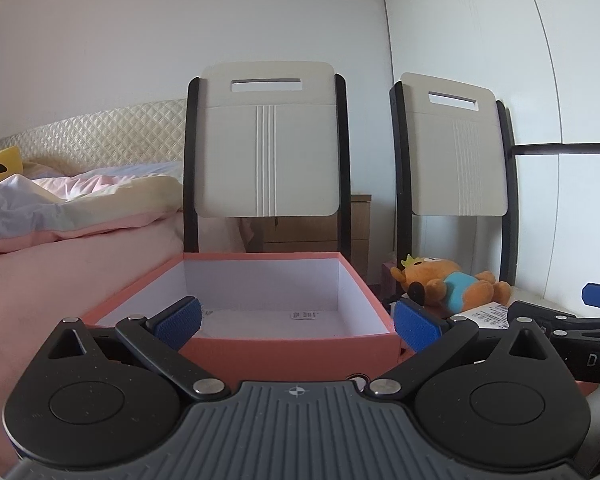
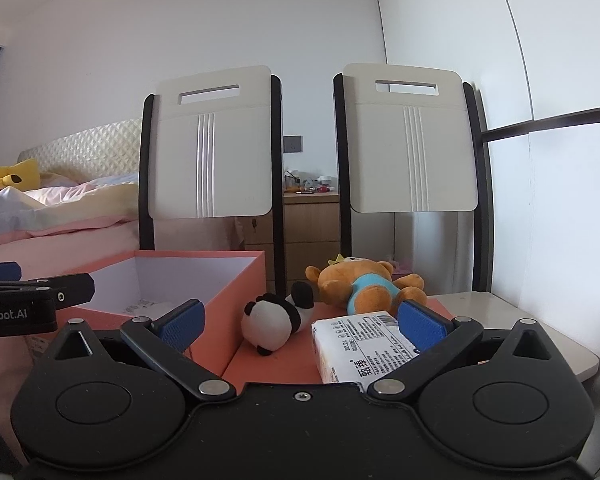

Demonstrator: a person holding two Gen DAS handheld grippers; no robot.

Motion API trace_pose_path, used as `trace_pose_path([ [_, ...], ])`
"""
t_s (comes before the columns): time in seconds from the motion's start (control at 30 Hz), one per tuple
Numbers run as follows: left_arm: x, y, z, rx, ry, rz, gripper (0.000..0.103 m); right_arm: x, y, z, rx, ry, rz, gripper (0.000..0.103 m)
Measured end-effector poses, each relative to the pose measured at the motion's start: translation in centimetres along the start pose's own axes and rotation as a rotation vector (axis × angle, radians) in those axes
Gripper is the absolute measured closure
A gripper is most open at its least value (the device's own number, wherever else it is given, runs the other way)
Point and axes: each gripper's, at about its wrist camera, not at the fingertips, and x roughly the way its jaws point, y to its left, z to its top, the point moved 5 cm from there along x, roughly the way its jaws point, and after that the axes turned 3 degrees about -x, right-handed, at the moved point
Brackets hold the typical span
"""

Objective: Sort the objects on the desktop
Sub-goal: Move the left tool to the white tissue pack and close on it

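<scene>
While lying on its side on the salmon-pink lid (image 2: 276, 364), the panda plush (image 2: 274, 322) is pointing its white head toward the camera and its black-and-white rear back toward the chairs, so that its long axis is running roughly front to back, slightly slanted to the right. Just beside it to the right, the white tissue pack (image 2: 360, 348) is lying flat with its printed face upward, its long axis also running away from the viewer, and the right gripper (image 2: 302, 322) is hovering over both with its jaws spread wide and nothing between the blue pads (image 2: 420, 322). Behind the pack, the orange bear plush (image 2: 364, 284) in a blue shirt is sprawling with its crowned head to the left and its feet to the right, its long axis lying crosswise. Left of the panda, the open pink box (image 1: 284, 350) with a white interior is sitting with only a small label on its floor, and the left gripper (image 1: 296, 322) is hanging above its near wall, released and holding nothing. All these things are resting on a pale table (image 2: 540, 320) whose rounded corner is showing at the right. Beyond, two white folding chairs (image 2: 212, 140) are standing against a white wall, a wooden nightstand (image 2: 310, 232) is showing between them, and a bed (image 1: 60, 220) with pink bedding is lying at the left.
</scene>
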Motion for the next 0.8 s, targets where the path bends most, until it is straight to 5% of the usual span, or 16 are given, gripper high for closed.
trace_pose_path([
  [0.8, 2.9, -8.5, -2.1, 0.049, 0.033, -0.156, 0.000, -2.6, -6.4, 0.1, 0.102, -0.077, -0.127, 0.001],
])
